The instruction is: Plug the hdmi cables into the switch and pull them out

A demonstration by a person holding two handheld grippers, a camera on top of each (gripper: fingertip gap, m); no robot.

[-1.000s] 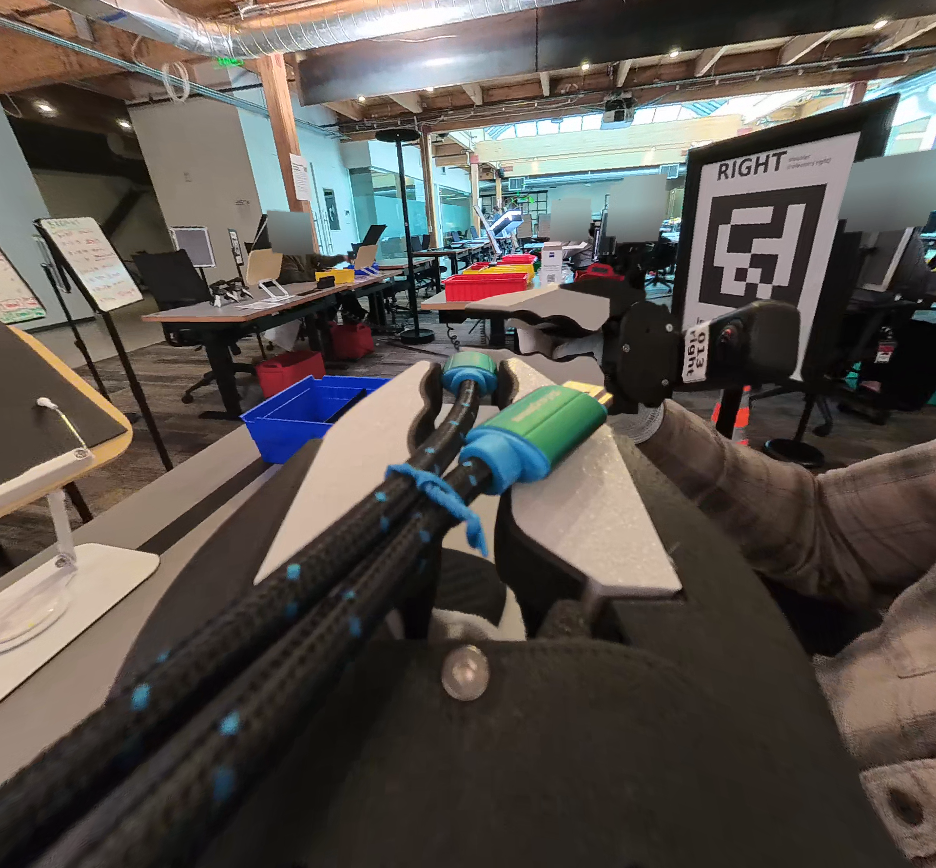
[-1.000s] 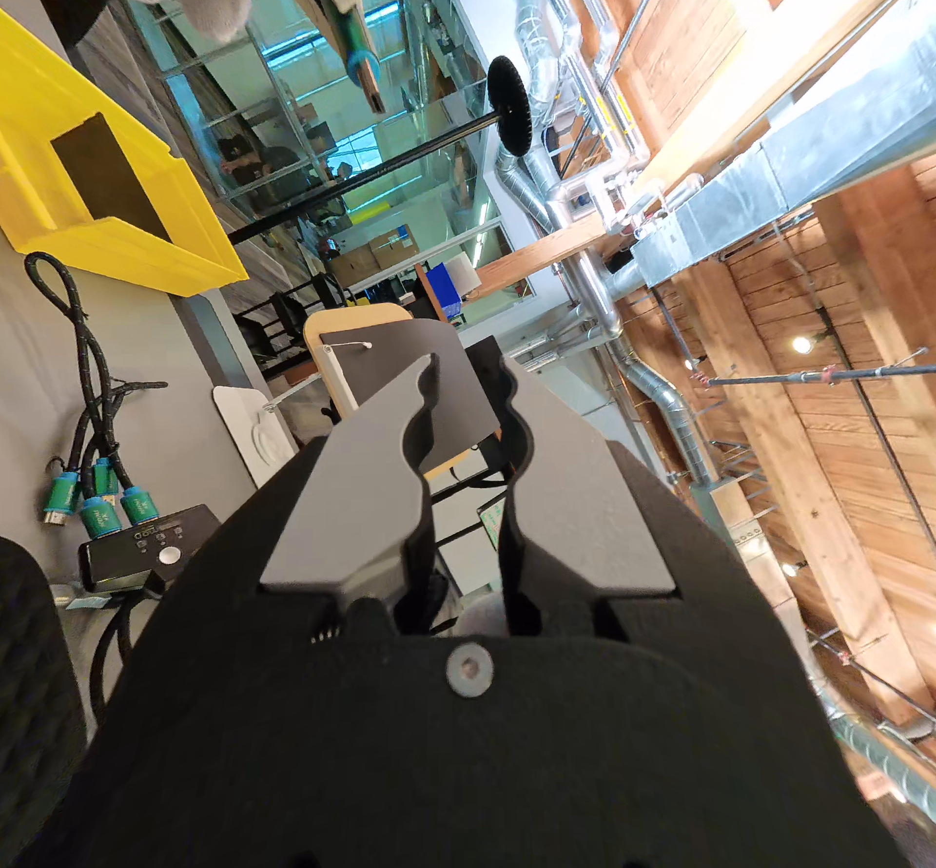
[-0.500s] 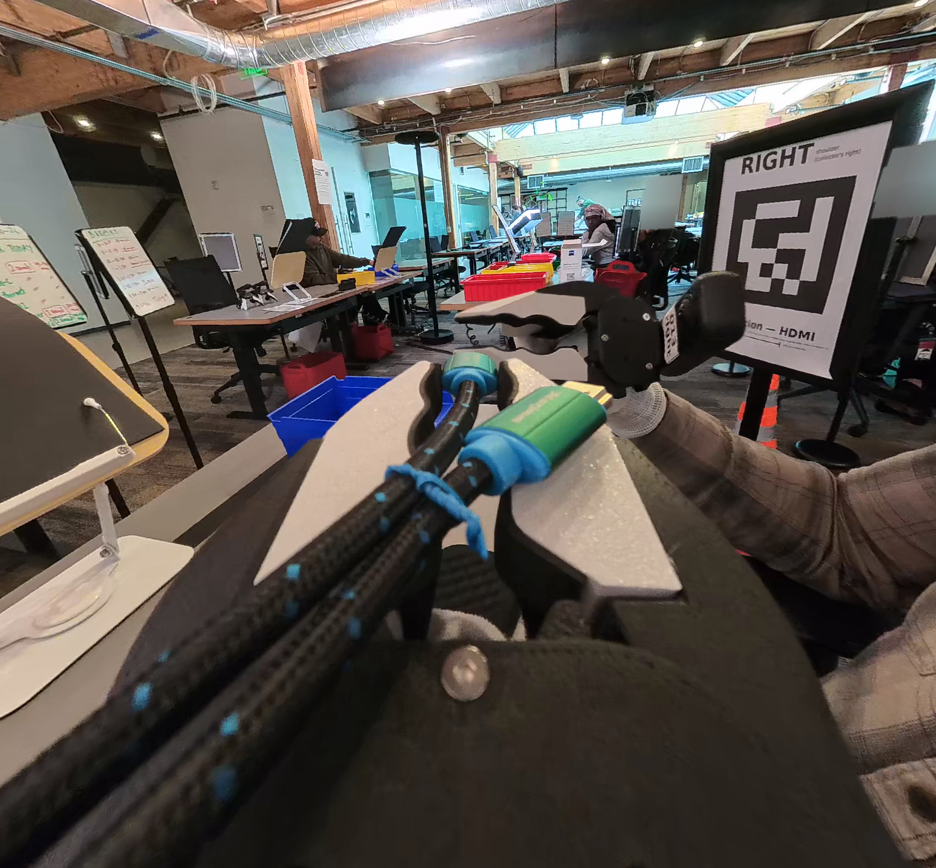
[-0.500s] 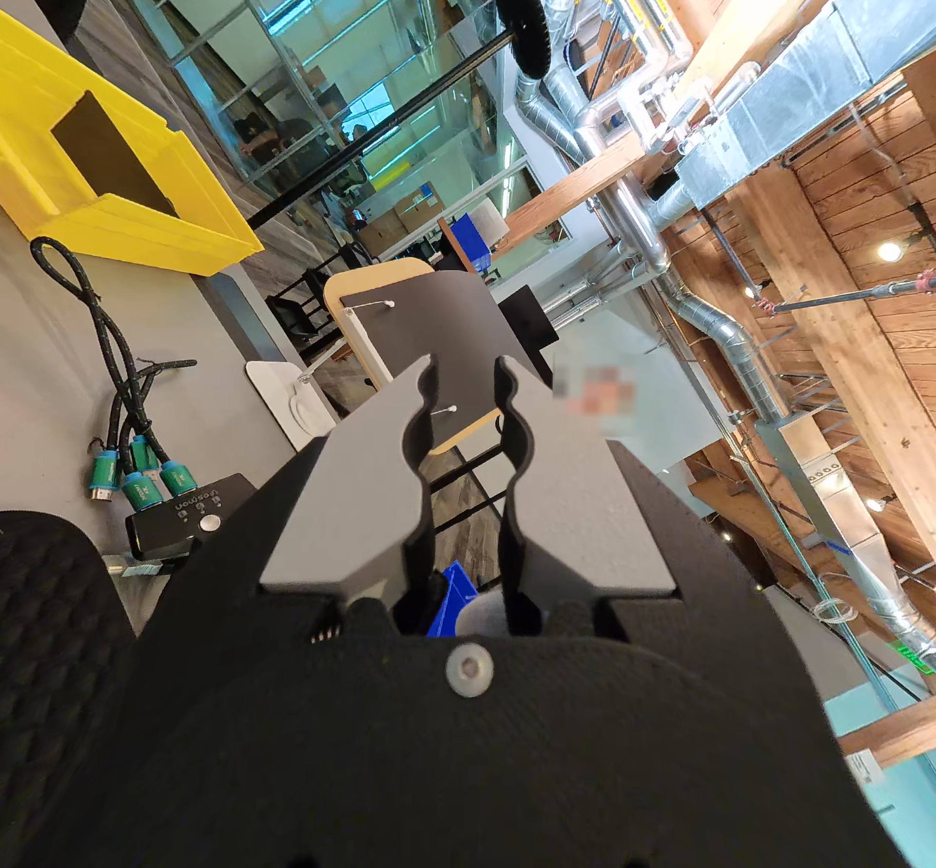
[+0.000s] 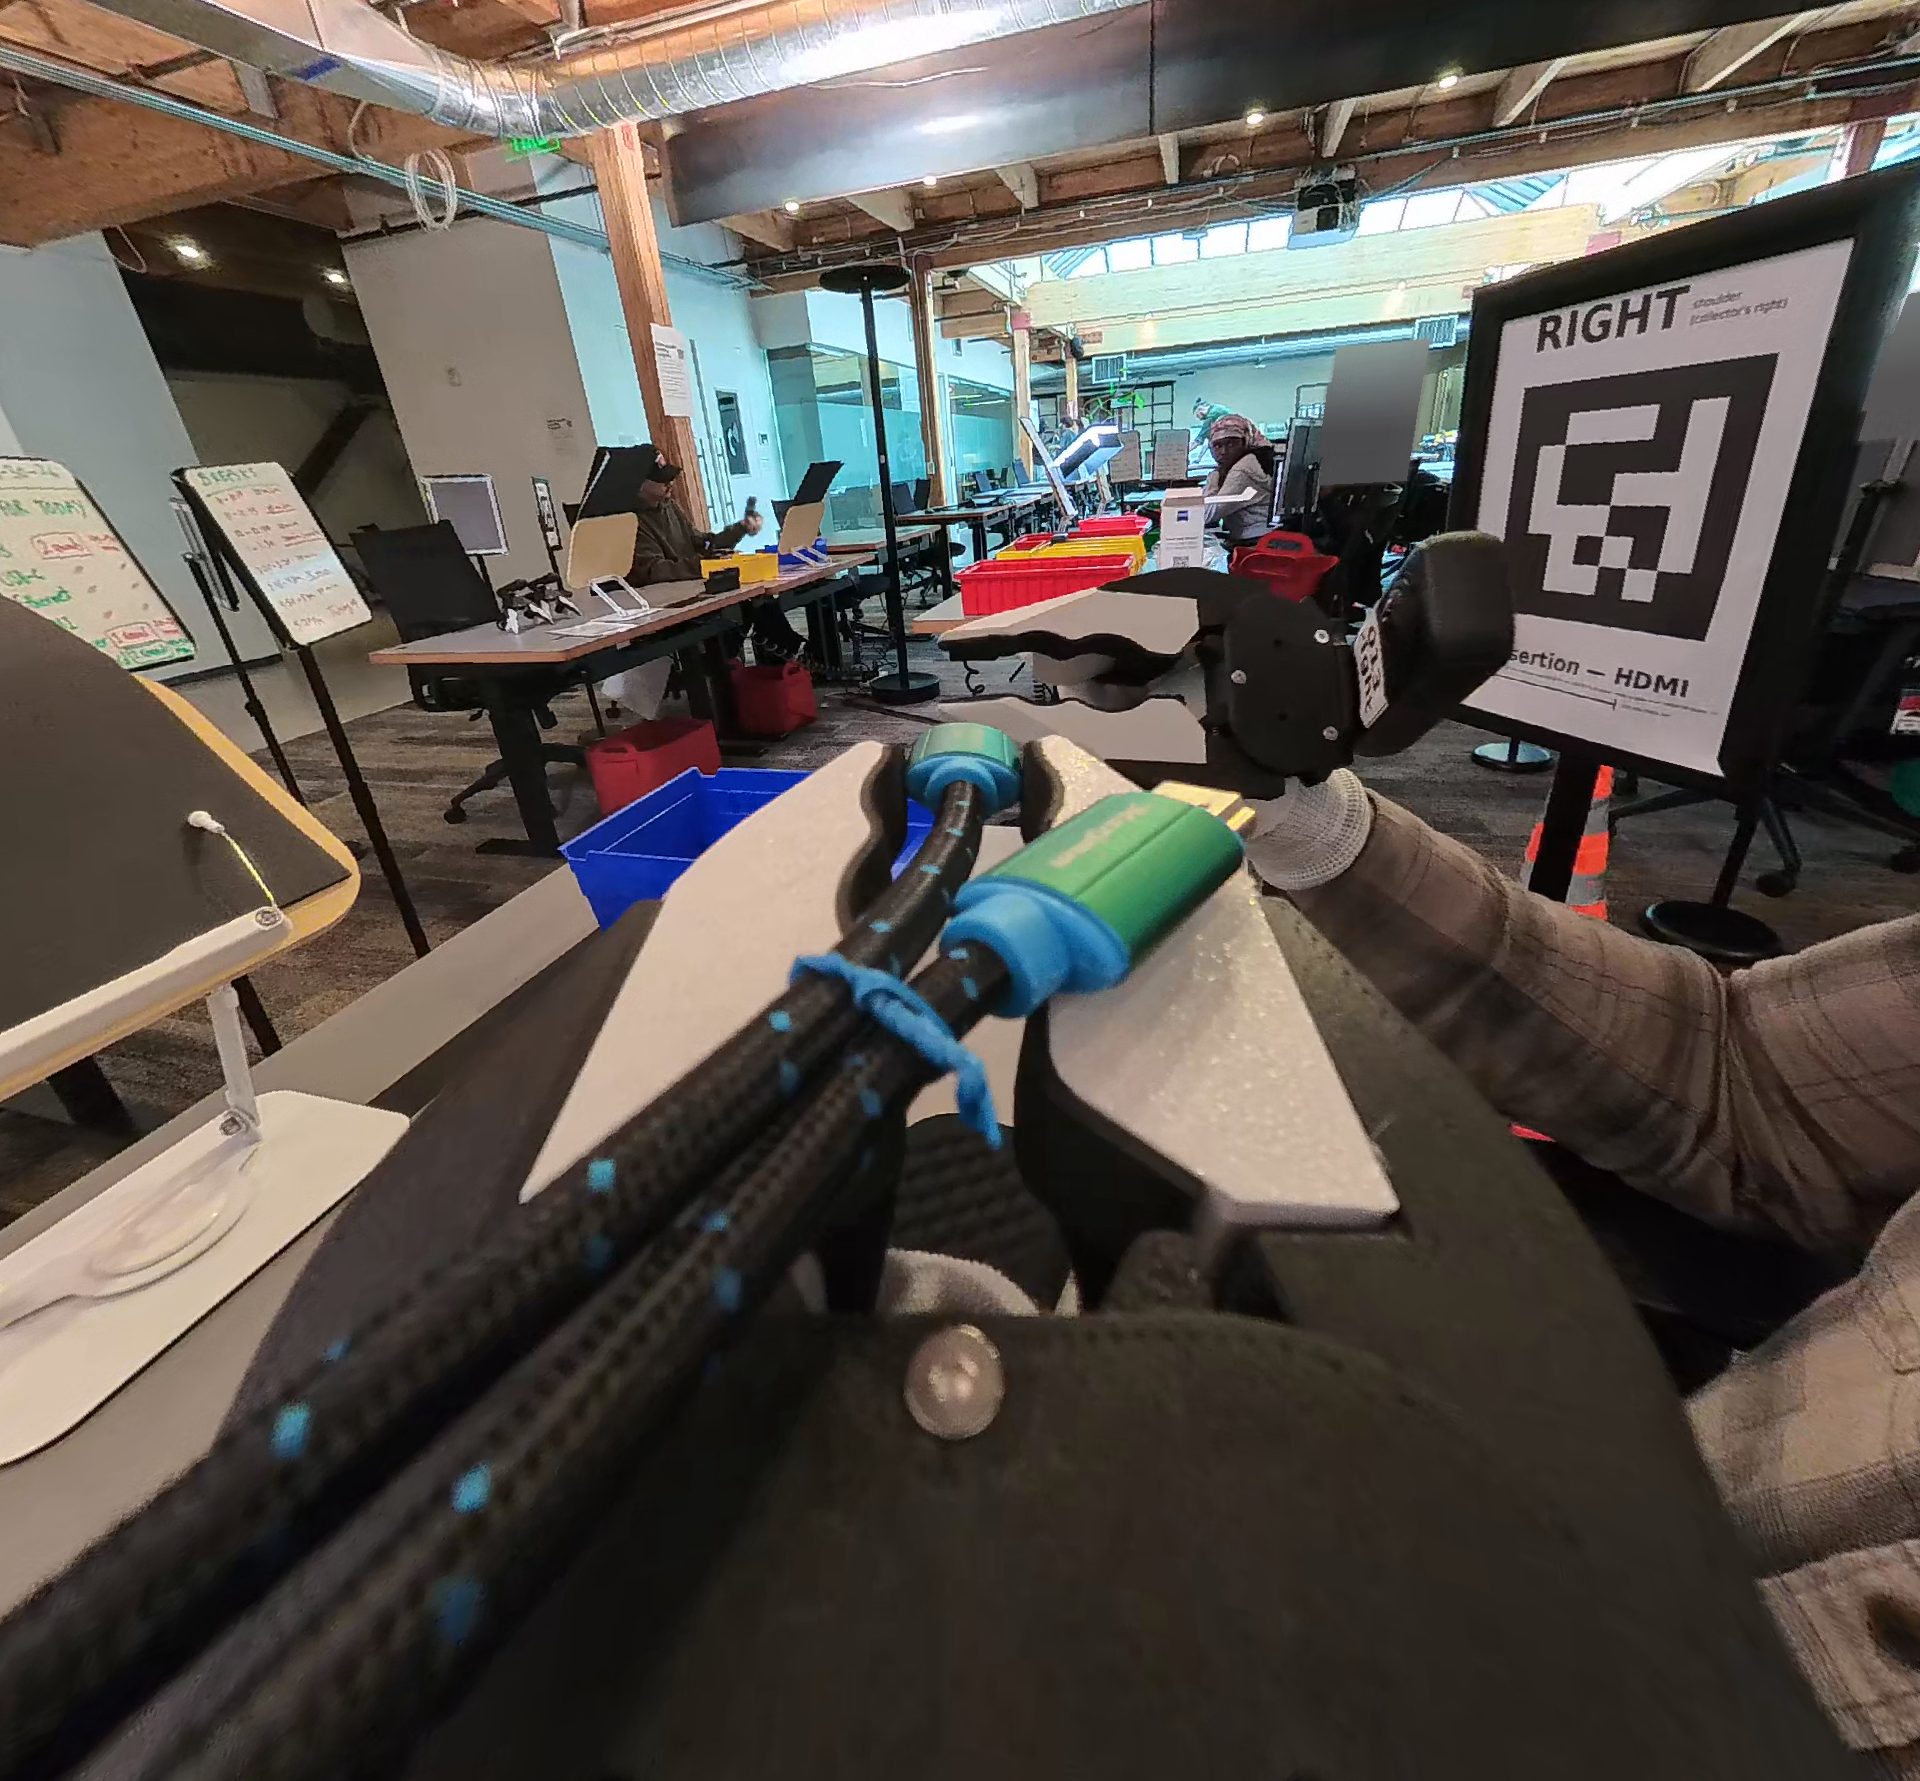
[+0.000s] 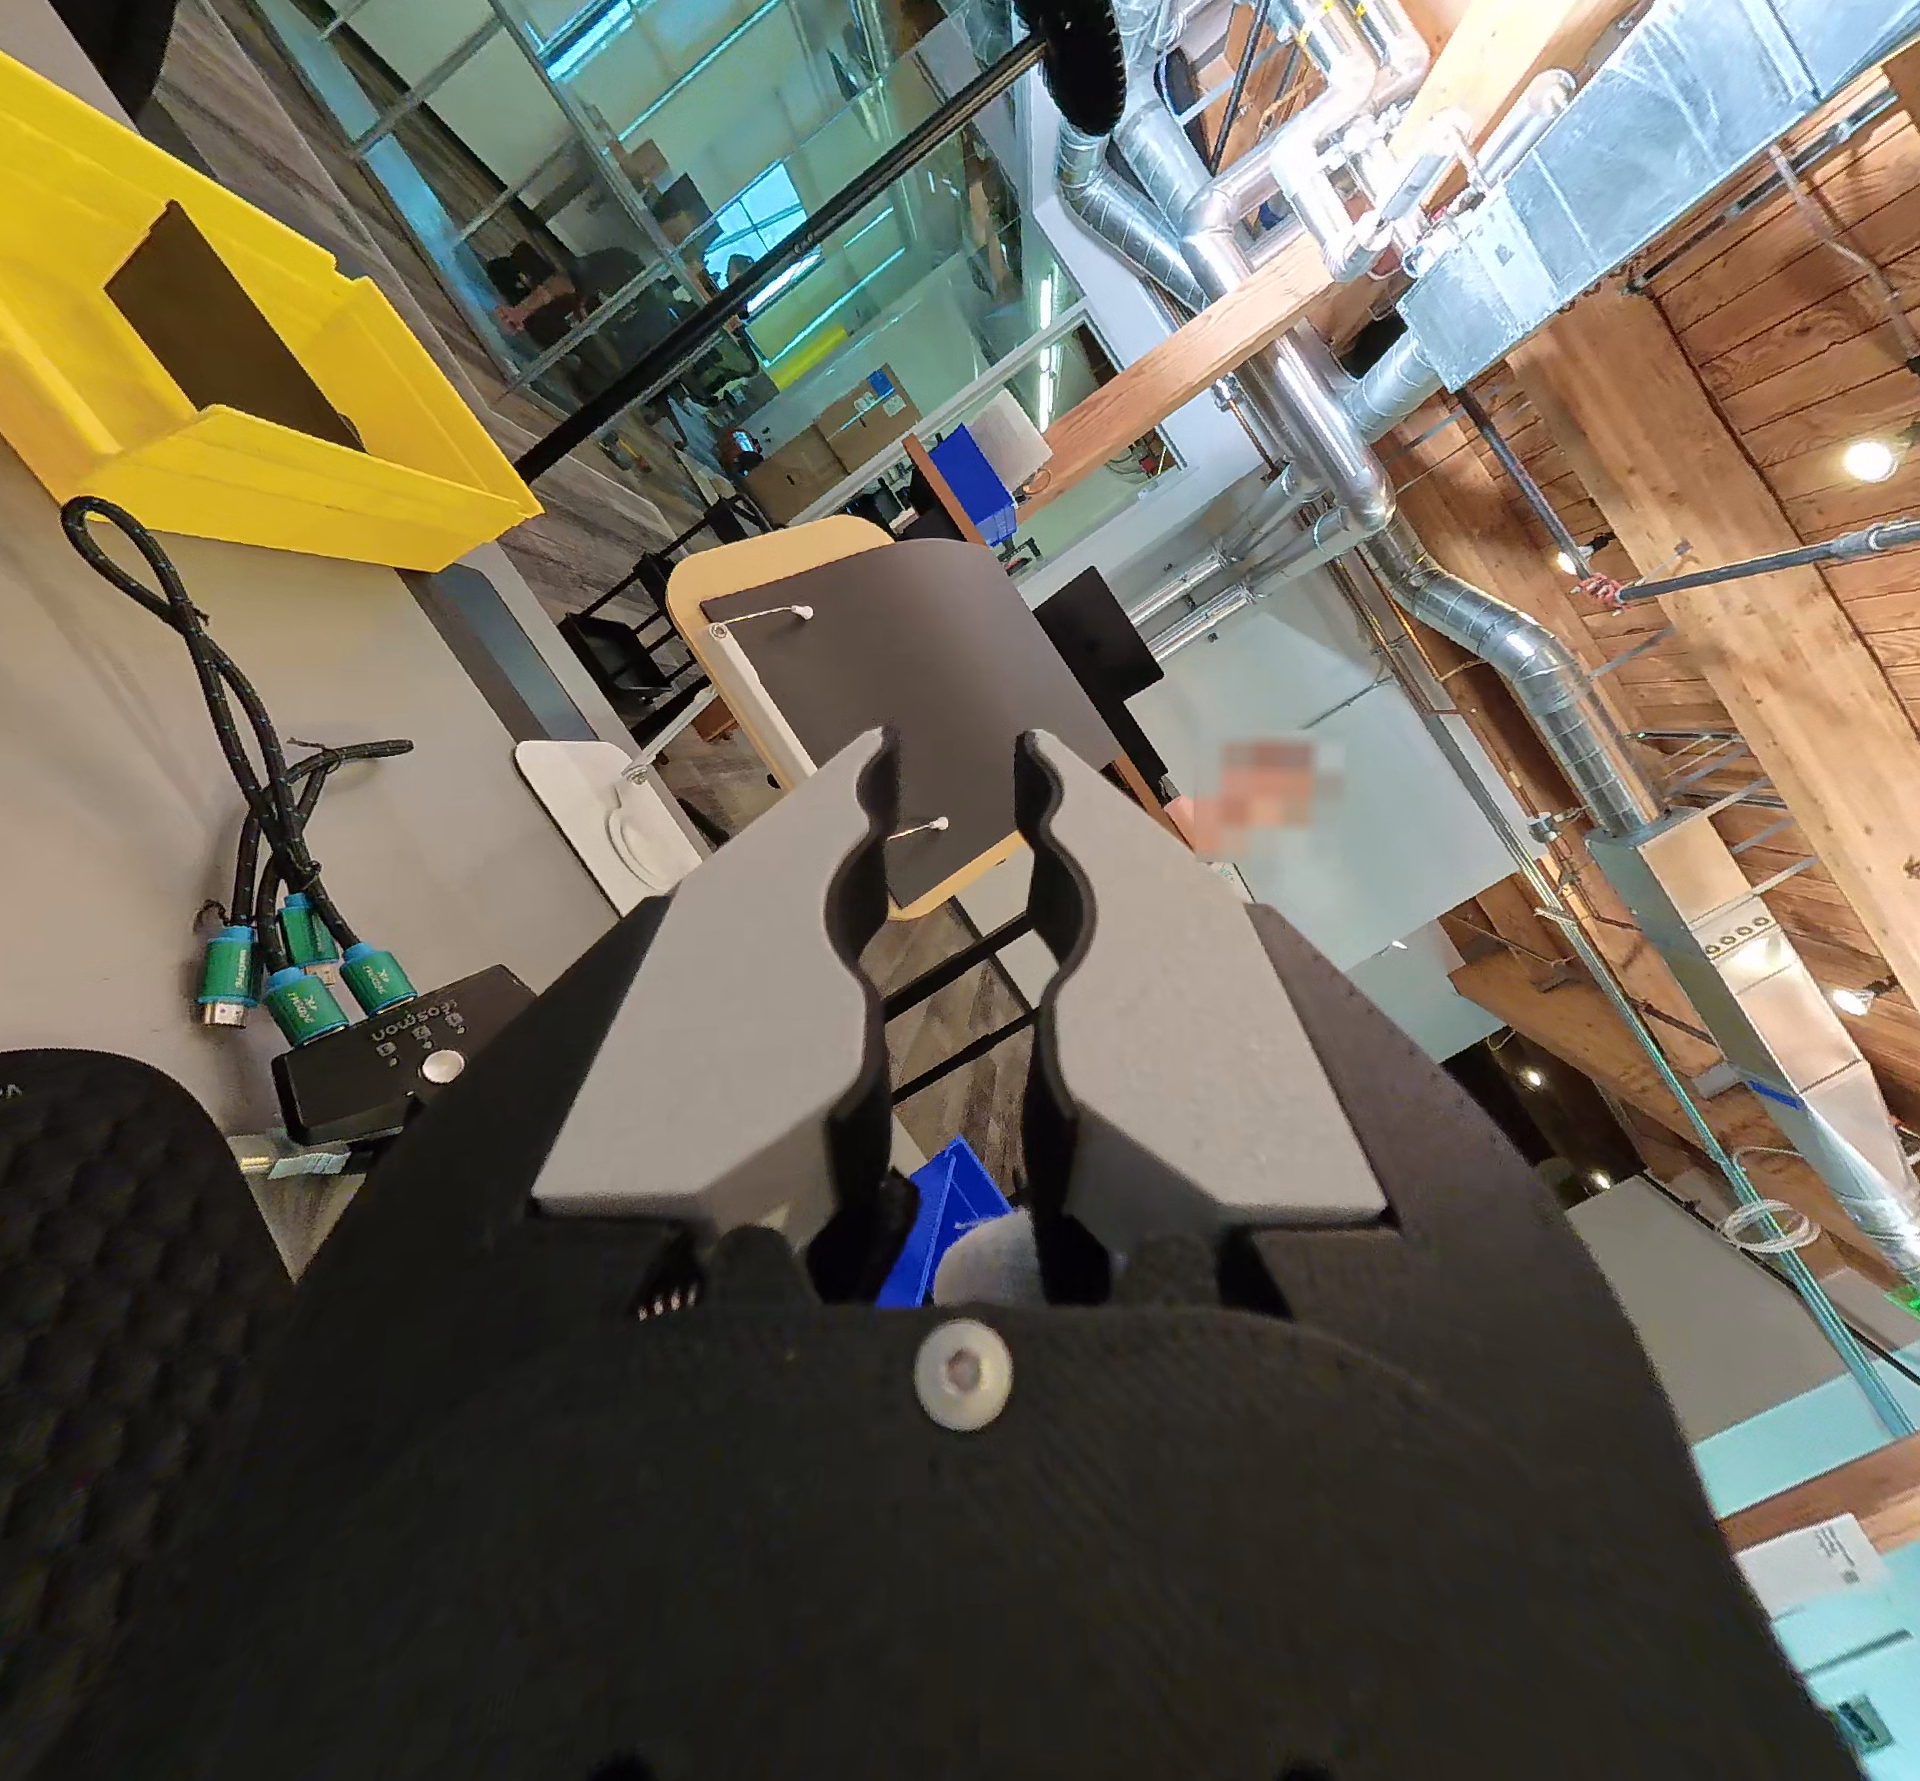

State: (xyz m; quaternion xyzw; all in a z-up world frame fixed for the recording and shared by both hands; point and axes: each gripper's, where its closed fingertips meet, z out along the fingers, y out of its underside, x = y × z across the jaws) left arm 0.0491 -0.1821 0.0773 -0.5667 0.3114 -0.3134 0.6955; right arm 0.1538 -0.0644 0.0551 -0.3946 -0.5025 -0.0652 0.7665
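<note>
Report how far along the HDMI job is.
Done: two plugs appear seated in the black switch on the grey table; two more lie loose beside them. In hand: the left hand-held gripper is shut on a braided cable, a second green plug resting on its finger. The right hand-held gripper is open, empty. Left: the remaining plugging, then pulling out.

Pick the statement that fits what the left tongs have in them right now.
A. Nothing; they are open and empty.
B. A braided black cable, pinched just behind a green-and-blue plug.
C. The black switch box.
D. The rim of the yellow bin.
B. In the left wrist view the left tongs are shut on a braided black cable just behind its plug, while a second plug lies on top of one finger.
</note>
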